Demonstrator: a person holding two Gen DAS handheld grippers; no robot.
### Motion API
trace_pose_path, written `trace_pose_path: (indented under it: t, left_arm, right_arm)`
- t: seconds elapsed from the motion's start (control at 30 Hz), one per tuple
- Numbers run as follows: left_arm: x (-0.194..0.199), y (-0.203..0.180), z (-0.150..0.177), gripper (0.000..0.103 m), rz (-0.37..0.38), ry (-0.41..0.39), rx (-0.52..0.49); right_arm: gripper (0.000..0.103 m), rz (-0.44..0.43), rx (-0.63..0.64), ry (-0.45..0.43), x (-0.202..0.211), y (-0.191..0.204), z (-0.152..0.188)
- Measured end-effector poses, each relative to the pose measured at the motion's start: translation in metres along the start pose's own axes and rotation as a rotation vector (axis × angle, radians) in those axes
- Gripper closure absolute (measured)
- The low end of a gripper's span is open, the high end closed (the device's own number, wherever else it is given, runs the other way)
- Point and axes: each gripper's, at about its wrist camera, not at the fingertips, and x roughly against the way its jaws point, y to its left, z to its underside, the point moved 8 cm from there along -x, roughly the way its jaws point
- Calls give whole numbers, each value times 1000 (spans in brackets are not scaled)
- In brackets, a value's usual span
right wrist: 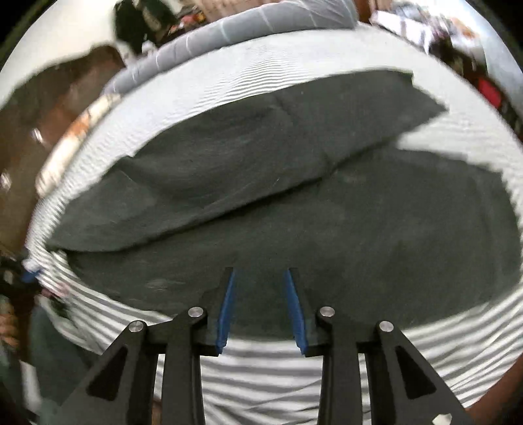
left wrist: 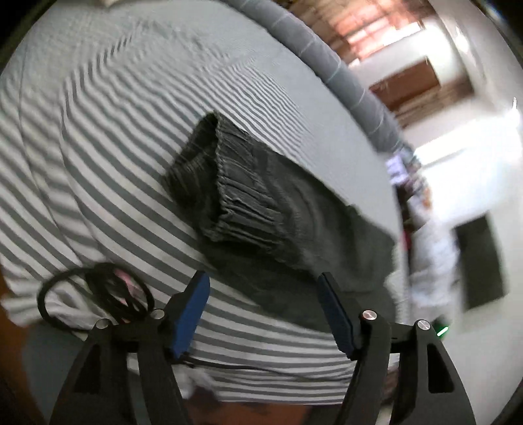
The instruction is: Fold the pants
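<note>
Dark grey pants (left wrist: 261,209) lie on a grey-and-white striped sheet (left wrist: 98,137). In the left wrist view the ribbed elastic waistband (left wrist: 235,183) faces me, and my left gripper (left wrist: 263,278) is open just above the near edge of the pants, holding nothing. In the right wrist view the pants (right wrist: 294,209) spread wide, with one layer folded diagonally over the other. My right gripper (right wrist: 260,273) is open over the near edge of the pants, its blue pads (right wrist: 225,310) apart and empty.
A black looped cable (left wrist: 94,294) lies on the sheet left of my left gripper. The bed's grey padded edge (left wrist: 327,62) runs along the far side, and shows in the right wrist view (right wrist: 228,29). Room furniture lies beyond.
</note>
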Motion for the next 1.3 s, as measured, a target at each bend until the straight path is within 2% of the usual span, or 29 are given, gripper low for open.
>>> trace_pose_path:
  t: [0.03, 0.17, 0.33, 0.43, 0.53, 0.63, 0.7, 0.77, 0.83, 0.97, 1.0, 1.03, 1.17, 1.3]
  left_arm:
    - [-3, 0, -3, 32, 50, 2, 64]
    - [-16, 2, -19, 32, 141, -9, 221]
    - [-37, 12, -32, 32, 116, -21, 326]
    - [-47, 13, -38, 32, 92, -24, 349]
    - [-55, 11, -44, 32, 64, -37, 341]
    - [-55, 7, -50, 38, 48, -59, 318]
    - [-58, 3, -54, 50, 28, -69, 290]
    - [-59, 3, -60, 76, 21, -82, 261]
    - [-59, 4, -67, 83, 15, -90, 258]
    - [-61, 4, -71, 86, -10, -89, 241]
    - [-63, 3, -73, 86, -14, -86, 235]
    - [-62, 2, -74, 86, -19, -80, 220]
    - [-61, -13, -85, 87, -52, -68, 133]
    - [-60, -31, -98, 87, -81, -43, 2]
  right_arm:
    - [73, -31, -35, -5, 0, 0, 3]
    - [72, -120, -168, -24, -7, -7, 6]
    - [71, -200, -326, -74, -19, -16, -4]
    - [71, -207, -384, -94, -33, -25, -19]
    - [71, -204, -433, -106, -48, -33, -35]
    - [71, -187, -460, -123, -61, -42, -54]
    - [71, -173, -471, -136, -67, -47, -68]
    - [72, -164, -487, -149, -71, -55, -79]
    - [73, -156, -511, -162, -75, -62, -92]
    - [78, -159, -562, -177, -79, -75, -111]
    - [91, -149, -571, -175, -78, -80, -111]
    - [98, -126, -571, -177, -77, -82, -114]
    - [99, -99, -544, -186, -65, -84, -112]
    - [99, -85, -492, -216, -38, -69, -109]
